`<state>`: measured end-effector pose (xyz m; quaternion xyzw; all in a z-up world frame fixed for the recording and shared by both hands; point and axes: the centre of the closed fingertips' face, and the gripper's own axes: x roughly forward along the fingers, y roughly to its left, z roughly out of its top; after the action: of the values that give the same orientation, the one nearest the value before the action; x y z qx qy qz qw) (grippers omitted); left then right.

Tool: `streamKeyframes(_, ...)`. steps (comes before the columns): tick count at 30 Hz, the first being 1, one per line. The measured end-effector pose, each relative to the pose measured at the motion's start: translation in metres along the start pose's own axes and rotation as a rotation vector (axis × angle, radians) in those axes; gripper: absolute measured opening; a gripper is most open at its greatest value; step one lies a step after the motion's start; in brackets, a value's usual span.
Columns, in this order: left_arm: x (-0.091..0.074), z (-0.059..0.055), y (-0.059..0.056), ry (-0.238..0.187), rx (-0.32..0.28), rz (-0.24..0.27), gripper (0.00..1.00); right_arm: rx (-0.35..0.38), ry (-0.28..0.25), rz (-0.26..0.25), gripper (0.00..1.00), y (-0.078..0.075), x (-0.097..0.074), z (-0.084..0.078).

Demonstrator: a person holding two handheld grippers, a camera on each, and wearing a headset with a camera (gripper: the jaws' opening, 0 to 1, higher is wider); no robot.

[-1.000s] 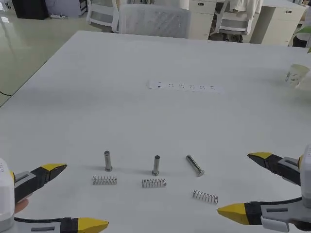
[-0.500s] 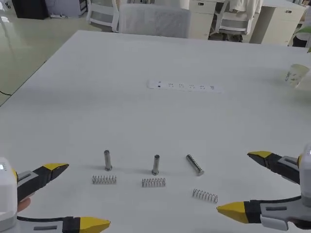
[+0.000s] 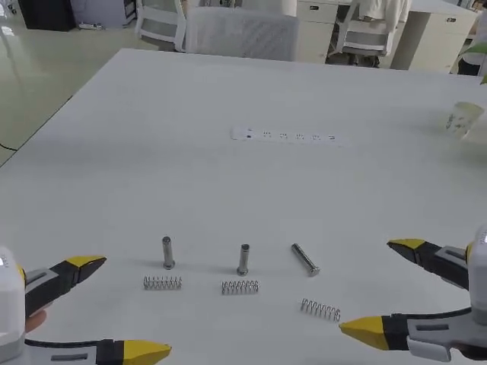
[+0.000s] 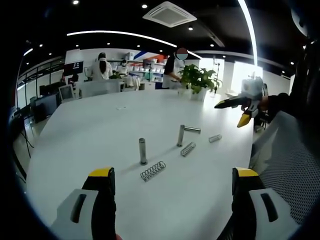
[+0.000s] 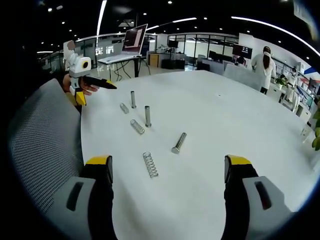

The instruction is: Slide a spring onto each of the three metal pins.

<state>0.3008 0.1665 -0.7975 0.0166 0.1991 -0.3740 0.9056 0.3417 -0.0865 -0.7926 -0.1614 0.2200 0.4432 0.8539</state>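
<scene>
Two metal pins stand upright on the white table: the left pin (image 3: 167,252) (image 4: 143,151) and the middle pin (image 3: 243,259) (image 4: 180,135). The right pin (image 3: 305,258) (image 5: 178,142) lies on its side. A spring lies in front of each: left spring (image 3: 163,283) (image 4: 153,170), middle spring (image 3: 240,287) (image 4: 188,149), right spring (image 3: 319,309) (image 5: 150,164). My left gripper (image 3: 99,306) (image 4: 170,182) is open at the near left, short of the left spring. My right gripper (image 3: 384,289) (image 5: 167,167) is open at the near right, beside the right spring. Both hold nothing.
A white power strip (image 3: 289,136) lies mid-table beyond the pins. A paper cup (image 3: 464,118) stands at the far right. Chairs (image 3: 242,32) and desks line the table's far edge. A mesh chair back (image 5: 42,145) is close behind me.
The pins and springs have not moved. Both grippers stay open in about the same places; the view has shifted slightly.
</scene>
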Motion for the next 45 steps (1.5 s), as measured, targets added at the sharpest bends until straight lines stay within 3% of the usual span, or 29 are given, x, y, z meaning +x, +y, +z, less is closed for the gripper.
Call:
streamKeyframes(13,0.001,0.002,0.001,-0.003,0.001,-0.004,0.97,0.01,0.0,-0.013,0.9,-0.005,0.001,0.002)
streamKeyframes(20,0.003,0.004,-0.001,-0.008,0.005,-0.008,0.96,0.018,0.016,-0.012,0.81,-0.015,0.005,0.015)
streamKeyframes(29,0.0,0.005,-0.002,-0.013,0.003,-0.005,0.97,0.008,0.038,0.019,0.71,-0.019,0.025,0.032)
streamKeyframes(45,0.0,0.006,-0.004,-0.009,0.007,-0.002,0.97,0.022,0.18,0.016,0.54,-0.038,0.068,0.034)
